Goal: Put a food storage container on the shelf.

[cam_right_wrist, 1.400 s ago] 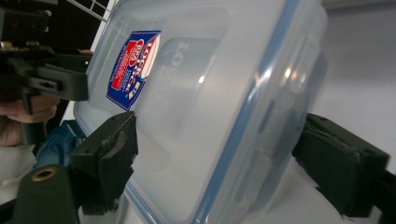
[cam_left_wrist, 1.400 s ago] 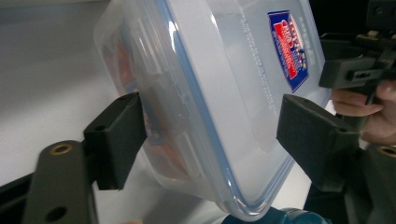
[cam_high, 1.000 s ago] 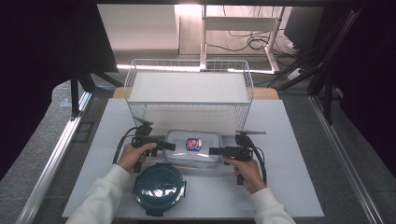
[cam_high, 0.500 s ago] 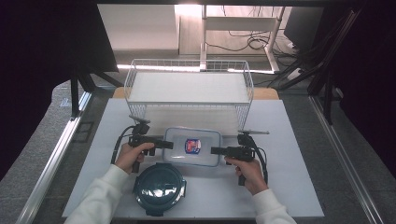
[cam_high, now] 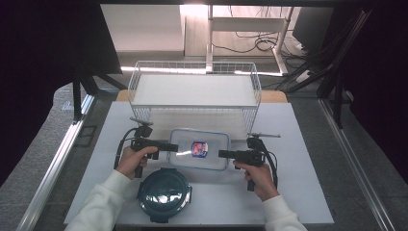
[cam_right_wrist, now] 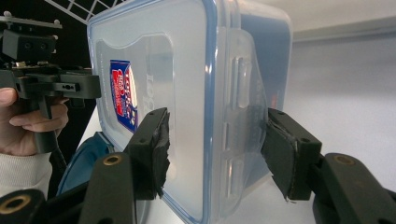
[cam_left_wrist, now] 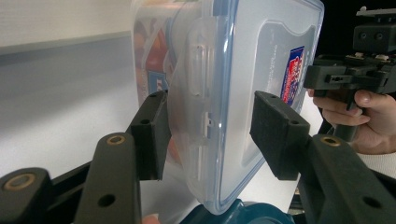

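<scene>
Currently the clear container (cam_high: 211, 144), a rectangular box with a blue-edged lid and a sticker (cam_high: 199, 148) on top, lies flat on the white table (cam_high: 298, 192). It sits between the two grippers, just in front of the wire basket (cam_high: 144, 108). Its place matches that of a second ago; it has not been lifted or slid.

The change is in the grippers. The right gripper (cam_high: 222, 154) has clamped down on the right end of the box. In the right gripper view one pad sits against the lid and the other against the latch flap (cam_right_wrist: 238, 140) on the box's end. The left gripper (cam_high: 174, 147) has just been closing, with the left end of the box between its jaws. In the left gripper view one pad meets the box wall, while the other pad (cam_left_wrist: 273, 133) stands off the lid, so that side is not yet gripped.

Judgement: one end is secured and the other is nearly so. A two-handed lift appears to be in preparation, probably toward the basket, which looks empty.

A round dark-teal container (cam_high: 164, 192) with its lid on sits near the person's left forearm, just beside the box.

The table rests on grey flooring. Beyond it stand a desk frame and loose cables (cam_high: 260, 45), with dark screens at both sides.
</scene>
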Demonstrator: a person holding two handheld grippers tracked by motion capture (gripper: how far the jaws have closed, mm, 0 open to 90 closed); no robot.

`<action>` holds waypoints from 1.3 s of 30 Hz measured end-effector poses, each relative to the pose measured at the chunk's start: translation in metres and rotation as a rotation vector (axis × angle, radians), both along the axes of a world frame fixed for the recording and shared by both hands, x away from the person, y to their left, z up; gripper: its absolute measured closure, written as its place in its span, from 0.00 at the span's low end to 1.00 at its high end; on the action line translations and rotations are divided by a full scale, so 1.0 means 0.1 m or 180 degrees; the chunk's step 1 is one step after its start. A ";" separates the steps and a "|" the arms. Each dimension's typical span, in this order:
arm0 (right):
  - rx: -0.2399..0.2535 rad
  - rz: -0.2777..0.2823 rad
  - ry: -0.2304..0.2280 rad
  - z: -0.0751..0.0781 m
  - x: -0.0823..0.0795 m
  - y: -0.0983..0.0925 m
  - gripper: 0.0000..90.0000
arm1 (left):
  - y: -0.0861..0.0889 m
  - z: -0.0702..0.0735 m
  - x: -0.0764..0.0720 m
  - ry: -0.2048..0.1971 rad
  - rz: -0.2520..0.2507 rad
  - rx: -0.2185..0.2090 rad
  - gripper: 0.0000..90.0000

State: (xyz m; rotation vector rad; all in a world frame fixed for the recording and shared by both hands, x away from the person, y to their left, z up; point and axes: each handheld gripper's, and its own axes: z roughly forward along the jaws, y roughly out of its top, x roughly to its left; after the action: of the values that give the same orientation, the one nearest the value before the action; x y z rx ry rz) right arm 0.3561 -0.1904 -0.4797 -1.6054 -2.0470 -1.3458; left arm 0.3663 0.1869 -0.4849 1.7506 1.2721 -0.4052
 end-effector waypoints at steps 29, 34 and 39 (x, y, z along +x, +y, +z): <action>-0.0046 0.0116 -0.0524 0.67 -0.29 0.09 0.49 | 0.12 0.64 -0.35 -0.0423 0.0046 -0.0074 0.54; -0.0022 0.0135 -0.0630 0.82 -0.31 0.11 0.49 | 0.13 0.80 -0.39 -0.0540 0.0076 -0.0055 0.54; -0.0042 0.0150 -0.0688 0.90 -0.32 0.13 0.49 | 0.15 0.88 -0.41 -0.0598 0.0068 -0.0075 0.54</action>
State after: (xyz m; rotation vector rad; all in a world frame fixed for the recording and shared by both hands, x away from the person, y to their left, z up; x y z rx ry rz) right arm 0.3240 -0.1775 -0.3901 -1.4626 -2.2029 -1.5520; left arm 0.3256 0.2023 -0.3965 1.7110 1.1465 -0.2363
